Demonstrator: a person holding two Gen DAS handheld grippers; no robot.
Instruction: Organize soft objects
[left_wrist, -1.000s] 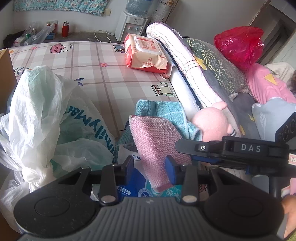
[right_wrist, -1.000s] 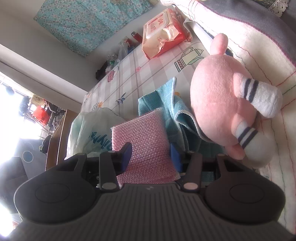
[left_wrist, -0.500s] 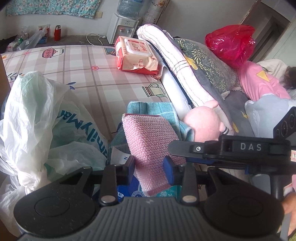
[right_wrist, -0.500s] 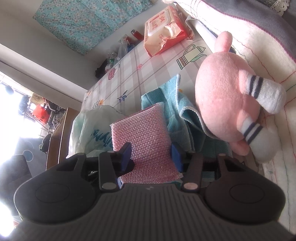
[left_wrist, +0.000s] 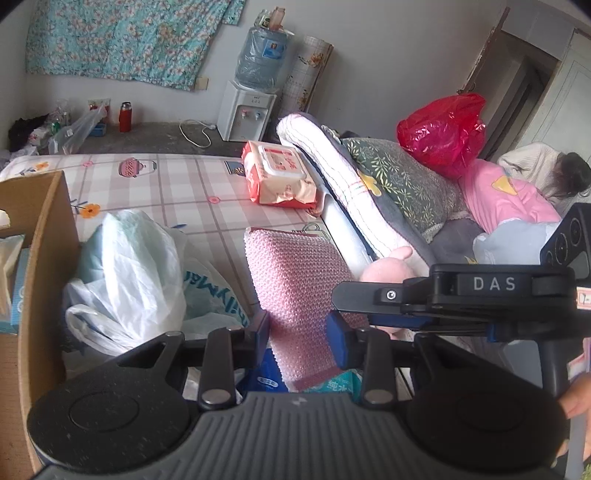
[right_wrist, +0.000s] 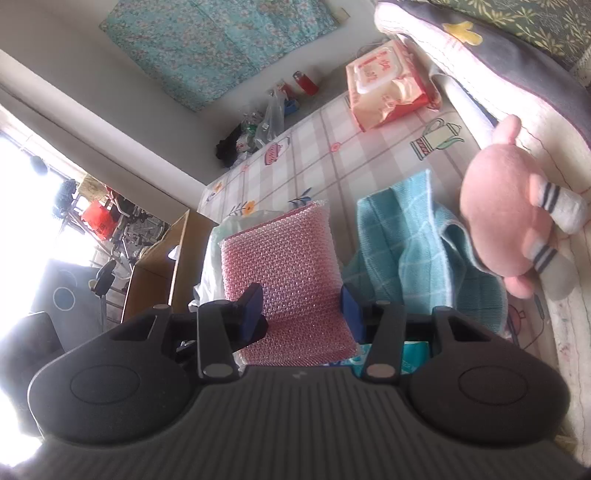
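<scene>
Both grippers, left (left_wrist: 298, 334) and right (right_wrist: 302, 311), pinch the pink knitted rectangular cloth (left_wrist: 295, 280) above the teal checked towel (right_wrist: 406, 236); uneven pulling could slip it free.

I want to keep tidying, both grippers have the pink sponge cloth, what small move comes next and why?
Probably carry the pink sponge cloth left toward the cardboard box: both the left gripper and right gripper clamp it, clear of the teal towel.
</scene>
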